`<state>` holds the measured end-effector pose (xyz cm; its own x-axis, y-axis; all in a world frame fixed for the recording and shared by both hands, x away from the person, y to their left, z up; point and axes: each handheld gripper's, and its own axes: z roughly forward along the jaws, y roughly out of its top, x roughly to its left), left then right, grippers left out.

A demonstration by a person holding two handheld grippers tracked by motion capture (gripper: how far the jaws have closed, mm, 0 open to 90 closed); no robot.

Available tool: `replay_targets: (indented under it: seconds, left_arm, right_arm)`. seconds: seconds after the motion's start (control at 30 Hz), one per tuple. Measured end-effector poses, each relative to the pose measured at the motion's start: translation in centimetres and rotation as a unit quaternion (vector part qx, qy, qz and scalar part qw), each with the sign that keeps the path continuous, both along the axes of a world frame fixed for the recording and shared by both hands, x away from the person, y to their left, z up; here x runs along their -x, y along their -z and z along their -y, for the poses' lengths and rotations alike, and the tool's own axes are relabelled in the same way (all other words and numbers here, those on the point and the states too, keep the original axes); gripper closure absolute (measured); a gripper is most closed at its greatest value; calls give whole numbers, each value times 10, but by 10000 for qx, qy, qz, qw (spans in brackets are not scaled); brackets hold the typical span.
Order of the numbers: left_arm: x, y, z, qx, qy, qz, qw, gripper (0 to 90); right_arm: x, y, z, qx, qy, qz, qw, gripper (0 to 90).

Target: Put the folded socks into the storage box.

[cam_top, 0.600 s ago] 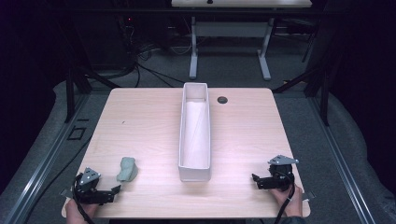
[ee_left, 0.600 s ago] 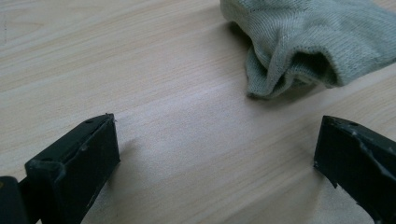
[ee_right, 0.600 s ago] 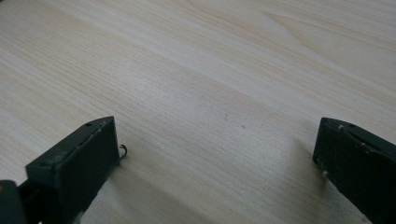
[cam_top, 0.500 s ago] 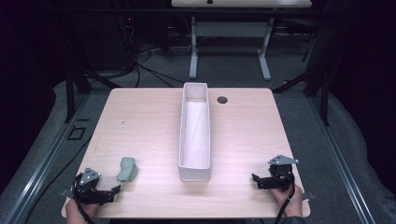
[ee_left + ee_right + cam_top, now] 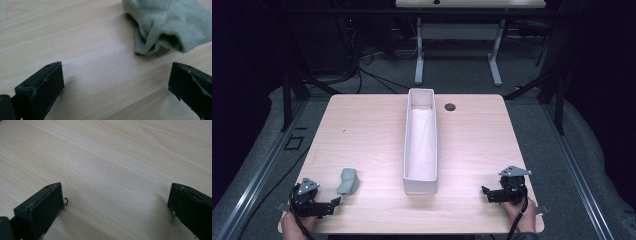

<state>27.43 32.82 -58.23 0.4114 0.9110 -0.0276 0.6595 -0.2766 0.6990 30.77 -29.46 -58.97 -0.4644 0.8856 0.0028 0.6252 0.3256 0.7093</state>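
Note:
A crumpled grey-green sock [image 5: 347, 181] lies near the front left of the wooden table [image 5: 362, 130]. In the left gripper view the sock [image 5: 165, 25] sits just ahead of the jaws, up and to the right. My left gripper [image 5: 332, 204] rests low at the front left corner, open, nothing between its jaws [image 5: 115, 82]. A long white bin [image 5: 421, 142] stands in the table's middle, running front to back. My right gripper [image 5: 486, 192] rests at the front right, open over bare wood [image 5: 115, 202].
A small dark round grommet [image 5: 450, 106] sits in the tabletop right of the bin's far end. Beyond the table are a dark floor, cables and a white desk frame [image 5: 457, 55]. Bare wood lies on both sides of the bin.

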Motion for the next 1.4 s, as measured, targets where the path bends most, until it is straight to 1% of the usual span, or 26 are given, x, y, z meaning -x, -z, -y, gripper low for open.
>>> replay_targets:
  seconds: [0.07, 0.13, 0.27, 0.3, 0.33, 0.43, 0.53, 0.57, 0.63, 0.7, 0.77, 0.93, 0.97, 1.0, 1.1, 1.13, 1.17, 1.23, 1.33, 1.37, 1.4]
  left_arm:
    - [1, -7, 1, 70, -20, 1, 10000, 2]
    - [1, -14, 3, 148, -8, -47, 9999, 1]
    - [0, -30, 7, 234, -8, -81, 9997, 0]
    - [0, -30, 7, 234, -8, -81, 9997, 0]
    - [-1, -38, 11, 267, 15, -111, 9996, 0]
    - [-5, -48, 14, 324, 16, -112, 9994, 0]
    - [-11, -55, 19, 298, -14, -149, 9994, 0]
    - [-11, -55, 19, 298, -14, -149, 9994, 0]
    - [-17, -60, 25, 269, -25, -191, 9995, 0]
    - [-22, -61, 29, 263, -25, -263, 9993, 0]
    - [-27, -60, 33, 206, -25, -350, 9992, 0]
    - [-41, -52, 39, 186, -131, -568, 9981, 0]
    - [-41, -52, 39, 186, -131, -568, 9981, 0]
    - [-45, -49, 41, 171, -148, -660, 9976, 0]
    - [-50, -46, 46, 124, -155, -764, 9969, 0]
    - [-50, -46, 46, 124, -155, -764, 9969, 0]
    - [-53, -44, 50, 72, -141, -852, 9962, 0]
    - [-56, -42, 53, 9, -161, -947, 9954, 0]
    - [-60, -37, 56, -24, -171, -1124, 9935, 1]
    - [-60, -37, 56, -24, -171, -1124, 9935, 8]
    - [-62, -36, 57, -56, -171, -1200, 9926, 35]
  right_arm:
    - [0, 0, 0, -2, -1, 2, 10000, 0]
    - [0, 0, 0, -3, 2, 0, 10000, 0]
    - [0, 0, 0, -1, -1, -1, 10000, 0]
    - [0, 0, 0, -1, -1, -2, 10000, 0]
    - [0, 0, 0, 0, -2, 0, 10000, 0]
    - [0, 0, 0, -1, -5, -1, 10000, 0]
    - [0, 0, 0, 1, -7, 0, 10000, 0]
    - [-1, 0, 0, 9, -8, 4, 10000, 0]
    - [-1, 0, 0, 17, -23, 18, 10000, 0]
    - [-1, 0, 0, 17, -21, 19, 10000, 0]
    - [-1, 0, 0, 18, -20, 18, 10000, 0]
    - [-1, 0, 0, 18, -19, 18, 10000, 0]
    - [-1, 0, 0, 19, -21, 18, 10000, 0]
    - [-1, 0, 0, 18, -21, 19, 10000, 0]
    - [-1, 0, 0, 18, -20, 18, 10000, 0]
    - [-1, 0, 0, 18, -21, 18, 10000, 0]
    - [-1, 0, 0, 17, -22, 19, 10000, 0]
    - [-1, 0, 0, 19, -21, 18, 10000, 0]
    - [-1, 0, 0, 15, -21, 17, 10000, 0]
    - [-1, 0, 0, 18, -21, 18, 10000, 0]
    - [-1, 0, 0, 18, -22, 18, 10000, 0]
